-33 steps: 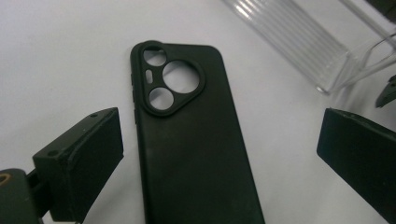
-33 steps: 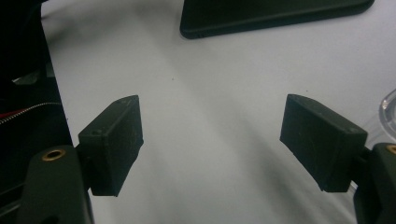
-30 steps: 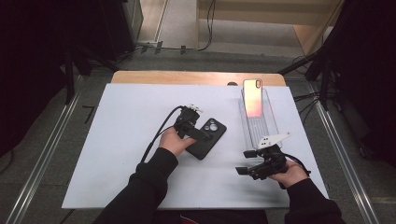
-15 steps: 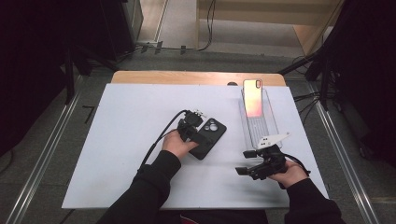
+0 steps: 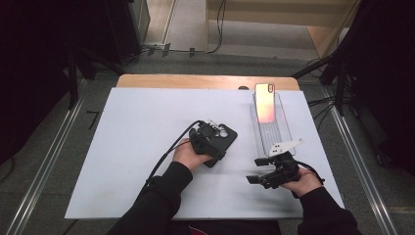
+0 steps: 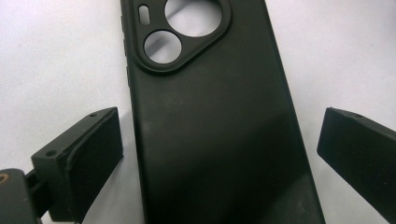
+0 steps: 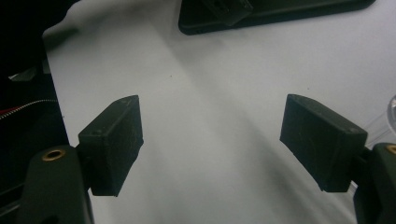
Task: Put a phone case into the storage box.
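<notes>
The matte black soft phone case (image 6: 210, 121) lies flat mid-worktop, far from every edge of the white worktop (image 5: 137, 122). The left gripper (image 6: 219, 154) straddles its long sides, fingers (image 6: 88, 158) spread, gaps both sides. The right gripper (image 5: 254, 171) hangs over bare worktop, fingers spread.

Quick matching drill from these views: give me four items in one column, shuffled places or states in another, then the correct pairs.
1. black phone case
2. phone
3. left gripper
4. right gripper

A. open over bare white mat
B. lying on the clear tray
C. flat on the mat, camera cutout showing
D. open, jaws astride the case

Pairs: 1-C, 2-B, 3-D, 4-A
</notes>
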A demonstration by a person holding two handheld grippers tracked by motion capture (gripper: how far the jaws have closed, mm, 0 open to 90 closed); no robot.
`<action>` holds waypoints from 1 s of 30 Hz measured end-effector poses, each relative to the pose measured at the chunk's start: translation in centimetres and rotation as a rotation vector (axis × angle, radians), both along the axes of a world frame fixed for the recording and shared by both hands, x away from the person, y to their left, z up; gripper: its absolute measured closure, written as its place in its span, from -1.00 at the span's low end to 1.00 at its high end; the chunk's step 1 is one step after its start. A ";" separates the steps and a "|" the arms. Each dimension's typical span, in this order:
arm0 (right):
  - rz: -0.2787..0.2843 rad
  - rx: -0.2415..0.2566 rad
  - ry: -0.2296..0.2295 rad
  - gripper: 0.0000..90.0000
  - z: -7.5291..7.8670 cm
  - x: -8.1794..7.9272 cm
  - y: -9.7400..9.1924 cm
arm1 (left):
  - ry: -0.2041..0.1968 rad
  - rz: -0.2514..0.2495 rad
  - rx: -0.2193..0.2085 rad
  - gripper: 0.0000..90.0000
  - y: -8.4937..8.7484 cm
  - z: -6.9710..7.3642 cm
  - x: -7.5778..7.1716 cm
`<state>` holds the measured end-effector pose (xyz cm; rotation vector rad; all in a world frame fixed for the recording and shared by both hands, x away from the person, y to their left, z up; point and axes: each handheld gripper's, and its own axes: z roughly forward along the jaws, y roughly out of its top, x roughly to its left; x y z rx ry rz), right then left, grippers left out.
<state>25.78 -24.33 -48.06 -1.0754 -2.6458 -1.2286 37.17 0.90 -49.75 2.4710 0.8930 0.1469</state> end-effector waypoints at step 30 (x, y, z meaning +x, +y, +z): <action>-0.002 -0.014 0.001 -0.57 -0.1 0.0 0.2 | -0.079 0.069 0.038 -0.68 -0.4 -0.1 -1.1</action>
